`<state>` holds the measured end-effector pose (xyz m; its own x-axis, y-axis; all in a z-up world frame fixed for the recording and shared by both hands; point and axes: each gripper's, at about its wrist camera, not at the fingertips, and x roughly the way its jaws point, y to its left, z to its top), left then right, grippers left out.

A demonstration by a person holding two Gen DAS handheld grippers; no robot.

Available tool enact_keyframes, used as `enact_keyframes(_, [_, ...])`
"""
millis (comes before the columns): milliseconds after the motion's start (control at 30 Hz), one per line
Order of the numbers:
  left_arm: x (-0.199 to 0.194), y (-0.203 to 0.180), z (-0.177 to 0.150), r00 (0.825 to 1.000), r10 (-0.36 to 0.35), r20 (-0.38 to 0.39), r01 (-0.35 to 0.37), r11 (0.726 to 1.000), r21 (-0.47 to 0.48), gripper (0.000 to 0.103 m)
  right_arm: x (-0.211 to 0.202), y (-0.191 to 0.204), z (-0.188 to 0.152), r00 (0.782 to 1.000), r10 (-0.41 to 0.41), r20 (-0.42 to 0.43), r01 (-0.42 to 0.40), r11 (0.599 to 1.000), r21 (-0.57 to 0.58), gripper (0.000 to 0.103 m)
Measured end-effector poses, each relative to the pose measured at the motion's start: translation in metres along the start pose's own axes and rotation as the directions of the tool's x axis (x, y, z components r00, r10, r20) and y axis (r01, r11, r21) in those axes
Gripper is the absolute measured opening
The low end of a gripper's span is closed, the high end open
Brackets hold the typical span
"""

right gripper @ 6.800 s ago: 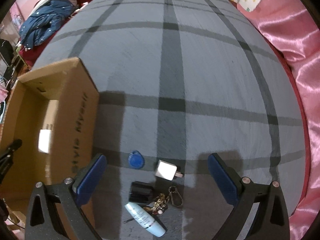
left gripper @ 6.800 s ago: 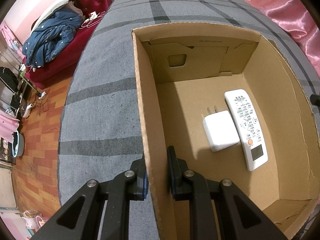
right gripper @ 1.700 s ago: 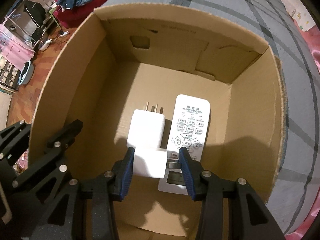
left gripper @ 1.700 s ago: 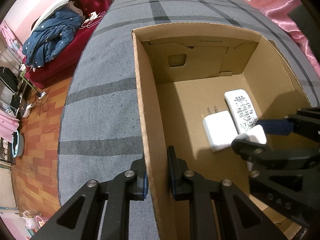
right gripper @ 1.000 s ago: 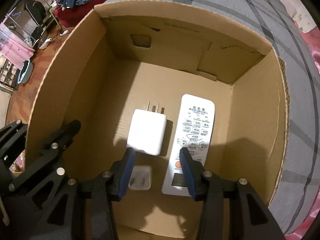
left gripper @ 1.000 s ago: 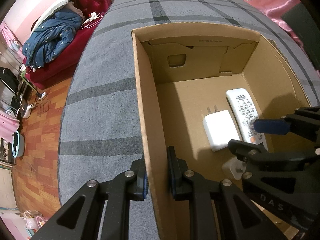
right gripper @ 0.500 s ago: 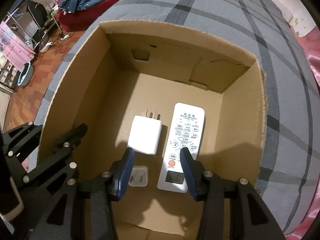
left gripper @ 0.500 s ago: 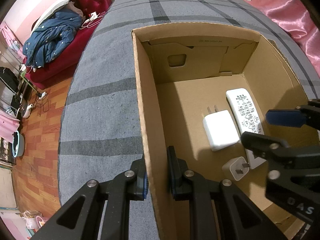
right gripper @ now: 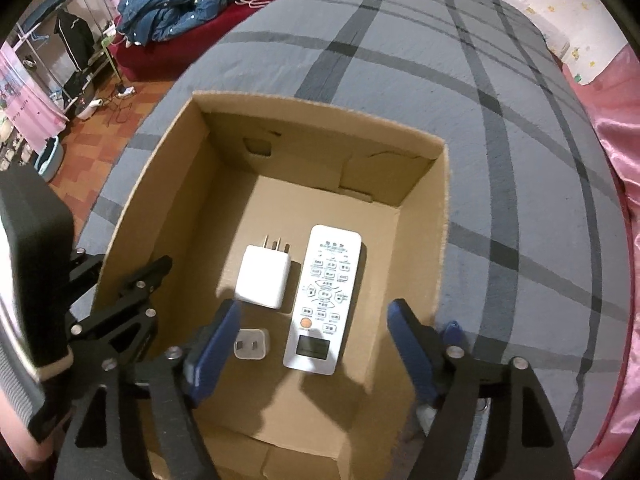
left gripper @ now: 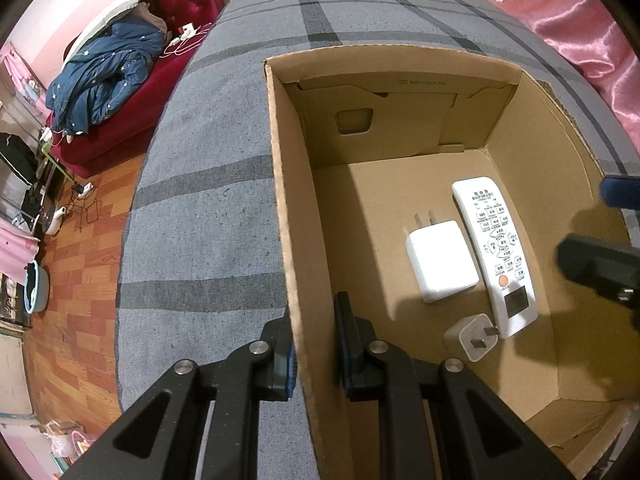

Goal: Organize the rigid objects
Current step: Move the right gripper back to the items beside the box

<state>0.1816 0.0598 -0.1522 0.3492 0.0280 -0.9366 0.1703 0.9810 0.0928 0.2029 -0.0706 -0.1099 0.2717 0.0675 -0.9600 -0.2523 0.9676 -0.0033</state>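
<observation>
My left gripper pinches the left wall of the cardboard box — one finger outside, one inside. My right gripper hangs above the box with its blue pads spread wide, holding nothing. On the box floor lie three things: a white charger with prongs pointing to 12 o'clock, a white remote control just beside it at 3 o'clock, and a small white plug adapter at the charger's 6 o'clock. The box sits on a grey plaid bed.
</observation>
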Motion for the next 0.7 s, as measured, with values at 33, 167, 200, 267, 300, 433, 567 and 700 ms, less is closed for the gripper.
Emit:
enact_keyframes(33, [0.000,0.000,0.000,1.000,0.000,0.000,0.000,1.000,0.000,0.018,-0.005,-0.003,-0.001,1.000,0.000,0.010,0.000,1.000,0.001,0.089])
enact_keyframes(167, [0.000,0.000,0.000,1.000,0.004,-0.001,-0.004,1.000,0.002,0.018,-0.014,-0.013,-0.002,0.999,-0.002,0.033,0.002,1.000,0.002,0.098])
enact_keyframes(200, [0.000,0.000,0.000,1.000,0.003,0.000,-0.003,1.000,0.002,0.018,-0.017,-0.017,-0.003,0.999,-0.005,0.040,0.005,1.000,0.005,0.101])
enact_keyframes(267, [0.000,0.000,0.000,1.000,0.003,0.000,-0.003,1.000,0.002,0.018,-0.023,-0.022,-0.005,0.999,-0.008,0.047,0.007,1.000,0.009,0.103])
enact_keyframes(300, [0.000,0.000,0.000,1.000,0.002,0.000,-0.002,1.000,0.001,0.018,-0.025,-0.026,-0.006,0.999,-0.009,0.050,0.008,1.000,0.011,0.103])
enact_keyframes(433, [0.000,-0.001,0.000,1.000,0.004,0.000,-0.004,1.000,0.003,0.018,-0.030,-0.040,-0.010,0.998,-0.017,0.058,0.015,1.000,0.024,0.103])
enact_keyframes(567, [0.000,-0.001,0.000,1.000,0.004,0.001,-0.004,1.000,0.004,0.018,-0.036,-0.058,-0.015,0.997,-0.039,0.067,0.036,0.998,0.043,0.103])
enact_keyframes(700, [0.000,-0.001,0.000,1.000,0.006,0.000,-0.006,1.000,0.006,0.018,-0.040,-0.079,-0.022,0.997,-0.053,0.064,0.049,0.996,0.070,0.103])
